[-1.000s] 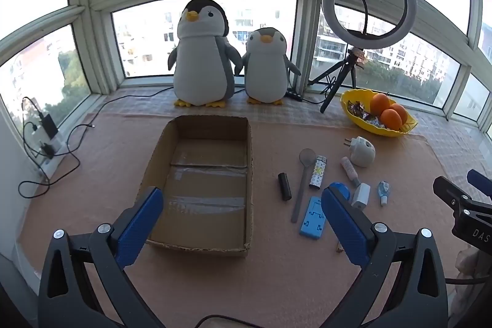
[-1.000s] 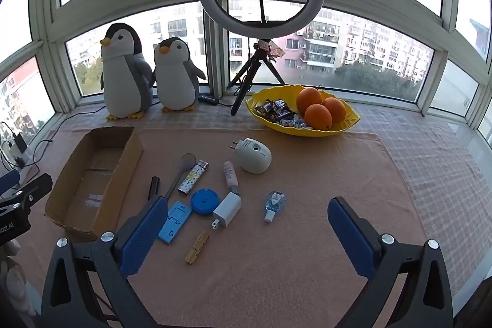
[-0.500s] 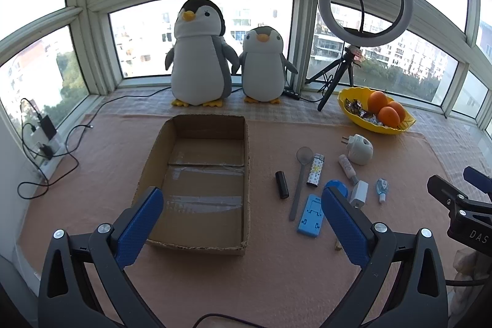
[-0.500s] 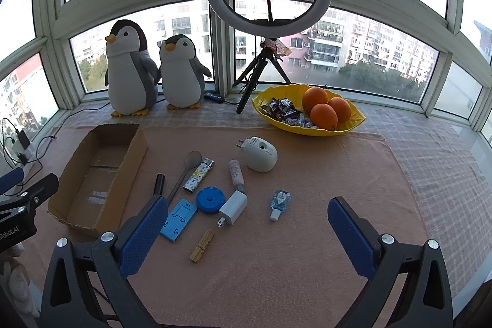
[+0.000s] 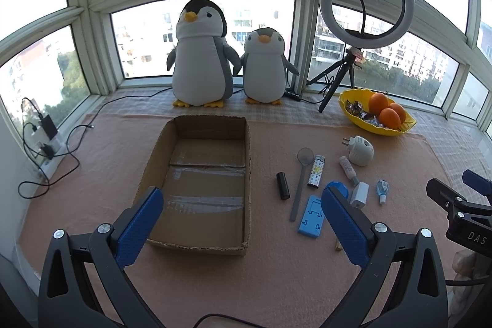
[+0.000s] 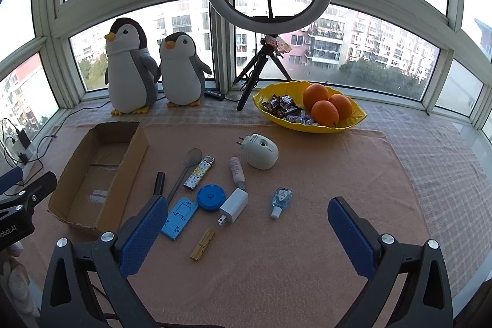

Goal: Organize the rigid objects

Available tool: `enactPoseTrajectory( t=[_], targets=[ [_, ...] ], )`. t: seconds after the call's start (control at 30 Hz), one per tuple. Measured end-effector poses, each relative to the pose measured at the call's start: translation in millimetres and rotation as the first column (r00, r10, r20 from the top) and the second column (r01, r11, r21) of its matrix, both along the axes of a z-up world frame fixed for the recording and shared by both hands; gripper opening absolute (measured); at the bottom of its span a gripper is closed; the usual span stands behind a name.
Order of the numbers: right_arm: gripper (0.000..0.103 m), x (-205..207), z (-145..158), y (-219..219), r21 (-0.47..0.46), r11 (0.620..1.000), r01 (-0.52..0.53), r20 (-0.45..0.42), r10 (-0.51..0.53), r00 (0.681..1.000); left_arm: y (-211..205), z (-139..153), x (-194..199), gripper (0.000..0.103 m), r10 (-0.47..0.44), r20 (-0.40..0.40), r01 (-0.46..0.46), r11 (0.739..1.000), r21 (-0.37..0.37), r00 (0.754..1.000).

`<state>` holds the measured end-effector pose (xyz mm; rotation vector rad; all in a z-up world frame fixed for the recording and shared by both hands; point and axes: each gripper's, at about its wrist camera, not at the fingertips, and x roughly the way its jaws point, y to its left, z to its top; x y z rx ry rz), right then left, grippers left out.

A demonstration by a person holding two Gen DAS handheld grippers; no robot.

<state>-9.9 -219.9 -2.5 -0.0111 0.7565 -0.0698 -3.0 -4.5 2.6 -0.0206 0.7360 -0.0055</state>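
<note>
Empty brown cardboard box (image 5: 203, 174), taped floor, small items (image 6: 209, 195) beside it, left gripper (image 5: 240, 205) & right gripper (image 6: 246, 214) both spread wide, holding nothing

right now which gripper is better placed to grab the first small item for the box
Right. The right gripper hangs open over the cluster: white charger, wooden clothespin. The left gripper is open too, but faces the empty cardboard box, items off to its side.

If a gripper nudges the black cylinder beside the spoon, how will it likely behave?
The black cylinder lies on its side on the cloth, so a sideways nudge would probably roll it, perhaps toward the spoon. It looks rigid and small, likely light. Its smooth round body may slip unless gripped squarely.
</note>
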Motion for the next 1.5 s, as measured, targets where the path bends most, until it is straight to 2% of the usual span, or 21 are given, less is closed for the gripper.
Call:
enactPoseTrajectory(
  t=[1.5],
  targets=[
    [0.103,4.6,-10.3,3.8,0.010,1.000,-0.004,-0.036,0.004,0.999,1.7,-5.6,2.8,0.102,0.000,-0.009,0.000,1.000,0.000,1.000]
  ],
)
